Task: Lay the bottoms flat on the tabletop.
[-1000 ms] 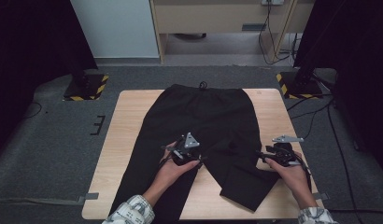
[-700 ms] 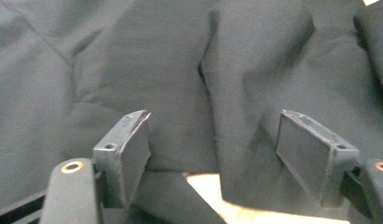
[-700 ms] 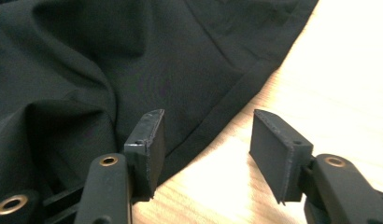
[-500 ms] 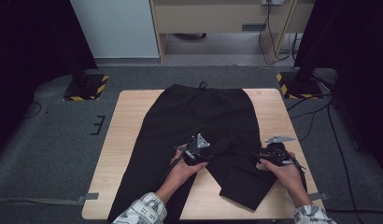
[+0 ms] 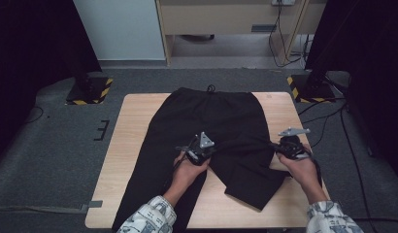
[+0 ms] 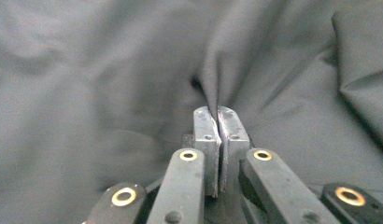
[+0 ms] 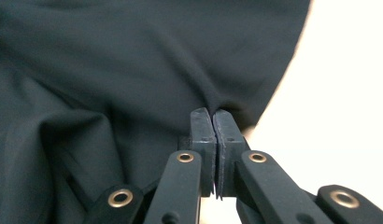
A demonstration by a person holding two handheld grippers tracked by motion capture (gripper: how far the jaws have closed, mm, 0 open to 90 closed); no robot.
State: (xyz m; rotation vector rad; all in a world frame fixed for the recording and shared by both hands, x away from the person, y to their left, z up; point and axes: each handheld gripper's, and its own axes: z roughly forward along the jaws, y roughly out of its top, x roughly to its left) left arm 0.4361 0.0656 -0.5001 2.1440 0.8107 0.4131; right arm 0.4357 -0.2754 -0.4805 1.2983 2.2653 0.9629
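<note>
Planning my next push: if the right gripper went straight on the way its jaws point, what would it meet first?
The black trousers: the right gripper is already shut on a pinched fold at their edge, so more cloth lies directly ahead. The bare table lies off to one side.

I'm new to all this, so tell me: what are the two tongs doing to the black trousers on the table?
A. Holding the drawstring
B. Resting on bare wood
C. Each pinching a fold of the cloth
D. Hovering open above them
C: the left tongs and right tongs are each shut on a pinch of the black trousers.
</note>
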